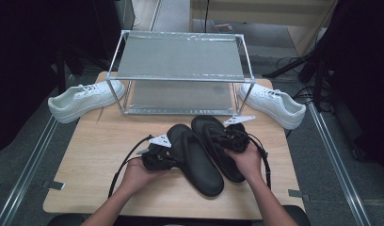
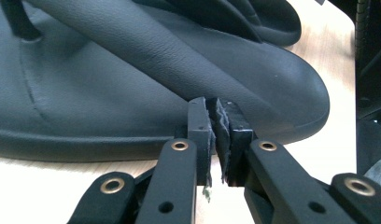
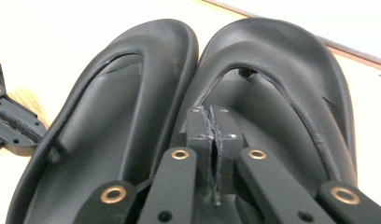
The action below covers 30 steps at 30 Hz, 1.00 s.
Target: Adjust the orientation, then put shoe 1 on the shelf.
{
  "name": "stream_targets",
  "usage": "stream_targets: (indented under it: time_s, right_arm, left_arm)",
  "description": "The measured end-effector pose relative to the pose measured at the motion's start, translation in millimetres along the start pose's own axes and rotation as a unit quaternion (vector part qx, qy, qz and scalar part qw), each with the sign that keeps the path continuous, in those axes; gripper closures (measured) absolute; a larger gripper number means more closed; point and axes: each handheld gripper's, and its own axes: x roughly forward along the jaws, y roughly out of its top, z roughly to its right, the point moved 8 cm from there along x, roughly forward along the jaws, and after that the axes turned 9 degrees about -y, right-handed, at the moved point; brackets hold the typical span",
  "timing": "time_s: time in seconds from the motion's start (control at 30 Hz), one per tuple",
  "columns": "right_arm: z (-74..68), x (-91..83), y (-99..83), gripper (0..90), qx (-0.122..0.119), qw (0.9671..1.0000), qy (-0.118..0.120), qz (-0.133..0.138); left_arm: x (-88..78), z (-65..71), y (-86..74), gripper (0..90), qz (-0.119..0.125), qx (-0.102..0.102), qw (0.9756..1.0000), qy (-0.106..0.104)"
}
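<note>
Item: pair of black flip-flops [image 1: 204, 150], near-centre of table [image 1: 86, 155]. Likely light, flexible foam (straps soft); best taken by sole edge. Left gripper [image 2: 220, 135] and right gripper [image 3: 212, 135]: jaws pressed together, holding nothing.

Two bare forearms reach in from below, each hand gripping a black gripper, left gripper [image 1: 169, 157] and right gripper [image 1: 226, 137], jaws pressed together.

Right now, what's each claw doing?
Left claw: closed, pads together against the near flip-flop's strap, nothing visibly pinched.
Right claw: closed, over the far flip-flop, holding nothing.
</note>
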Motion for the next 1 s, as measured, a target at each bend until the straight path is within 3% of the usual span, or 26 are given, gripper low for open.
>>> stream_targets:
  time_s: [0.07,0.17,0.43,0.67,1.0]
  right_arm:
    - [2.0,-1.3,0.4,79.0,-0.003,1.0000,-0.003,0.006]
    - [4.0,-3.1,-0.3,75.2,-0.015,0.9996,-0.008,0.021]
    - [0.7,-12.8,-0.1,66.9,-0.009,0.9985,0.004,0.054]
    - [-7.4,-20.4,-2.6,60.9,-0.011,0.9982,0.012,0.058]
    - [-15.5,-29.1,-9.3,48.5,0.007,0.9974,0.014,0.070]
  left_arm:
    - [-5.3,-1.4,0.6,82.6,0.004,-0.001,1.0000,0.003]
    - [-14.1,-3.5,1.7,79.5,0.011,-0.013,0.9999,0.003]
    - [-33.4,-8.5,-0.2,69.5,0.014,-0.024,0.9994,0.019]
    - [-52.7,-17.7,-1.2,60.6,0.025,-0.037,0.9984,0.034]
    - [-69.0,-33.6,0.9,51.7,0.034,-0.042,0.9969,0.057]
